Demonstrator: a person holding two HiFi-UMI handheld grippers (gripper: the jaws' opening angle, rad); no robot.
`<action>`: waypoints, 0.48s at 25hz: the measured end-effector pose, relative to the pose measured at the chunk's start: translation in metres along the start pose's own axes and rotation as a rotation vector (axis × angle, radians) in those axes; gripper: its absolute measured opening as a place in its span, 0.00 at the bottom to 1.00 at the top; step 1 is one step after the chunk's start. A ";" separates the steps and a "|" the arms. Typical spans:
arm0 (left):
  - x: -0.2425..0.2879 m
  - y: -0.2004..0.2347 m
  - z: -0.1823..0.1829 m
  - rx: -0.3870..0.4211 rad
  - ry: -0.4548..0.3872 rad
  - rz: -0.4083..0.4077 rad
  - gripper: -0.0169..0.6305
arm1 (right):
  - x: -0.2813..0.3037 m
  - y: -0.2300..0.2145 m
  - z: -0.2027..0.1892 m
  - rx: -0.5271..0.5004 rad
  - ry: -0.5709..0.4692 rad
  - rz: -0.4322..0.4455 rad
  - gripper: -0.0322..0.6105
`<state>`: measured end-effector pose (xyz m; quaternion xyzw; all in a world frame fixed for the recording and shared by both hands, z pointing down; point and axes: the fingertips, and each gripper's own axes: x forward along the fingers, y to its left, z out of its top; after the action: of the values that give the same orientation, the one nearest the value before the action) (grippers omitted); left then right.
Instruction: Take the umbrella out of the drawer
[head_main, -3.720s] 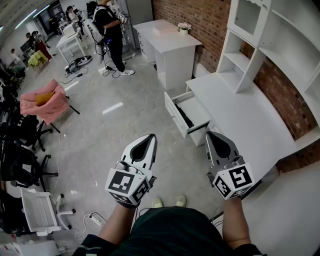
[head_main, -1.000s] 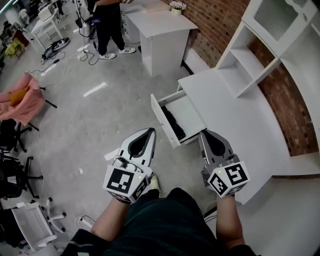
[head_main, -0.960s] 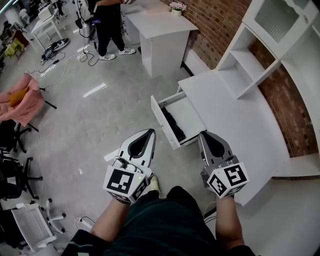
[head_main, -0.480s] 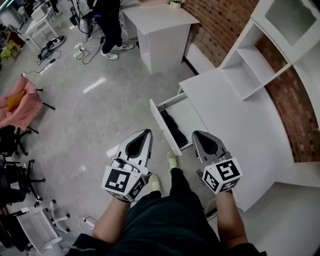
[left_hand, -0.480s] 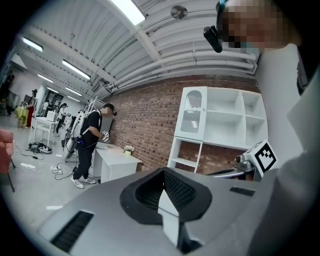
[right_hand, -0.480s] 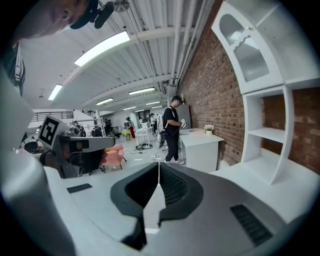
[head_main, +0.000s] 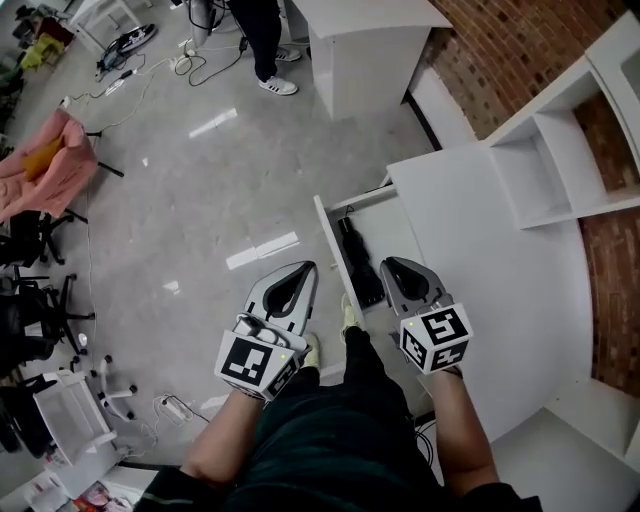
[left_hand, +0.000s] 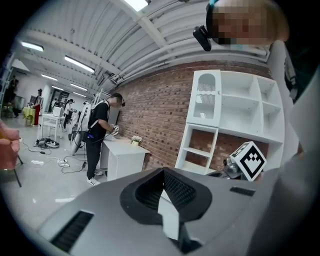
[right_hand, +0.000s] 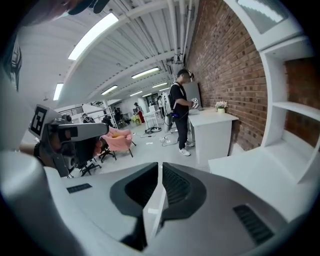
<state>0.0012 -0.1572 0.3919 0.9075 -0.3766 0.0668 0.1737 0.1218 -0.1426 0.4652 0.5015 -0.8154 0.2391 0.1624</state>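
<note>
Fingers (left_hand: 177, 190) of left gripper (head_main: 303, 270) and right gripper (head_main: 392, 266) closed together, empty. Black umbrella (head_main: 353, 247) lies in open drawer (head_main: 398, 232) of white table (head_main: 490, 260), between both gripper tips.

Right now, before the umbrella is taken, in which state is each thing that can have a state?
Drawer: pulled open.
Umbrella: folded, lying inside the drawer, not yet gripped.
Left gripper: shut, fingers together, nothing between them.
Right gripper: shut, fingers together, nothing between them.
</note>
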 end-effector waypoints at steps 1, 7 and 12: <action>0.006 0.004 -0.005 -0.007 0.009 0.008 0.04 | 0.010 -0.006 -0.006 0.001 0.019 0.005 0.06; 0.042 0.027 -0.041 -0.042 0.075 0.050 0.04 | 0.062 -0.036 -0.044 0.040 0.112 0.044 0.06; 0.066 0.044 -0.067 -0.067 0.092 0.084 0.04 | 0.106 -0.056 -0.091 0.088 0.211 0.073 0.07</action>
<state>0.0176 -0.2055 0.4830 0.8804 -0.4081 0.1030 0.2183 0.1268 -0.1919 0.6070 0.4503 -0.8001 0.3319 0.2164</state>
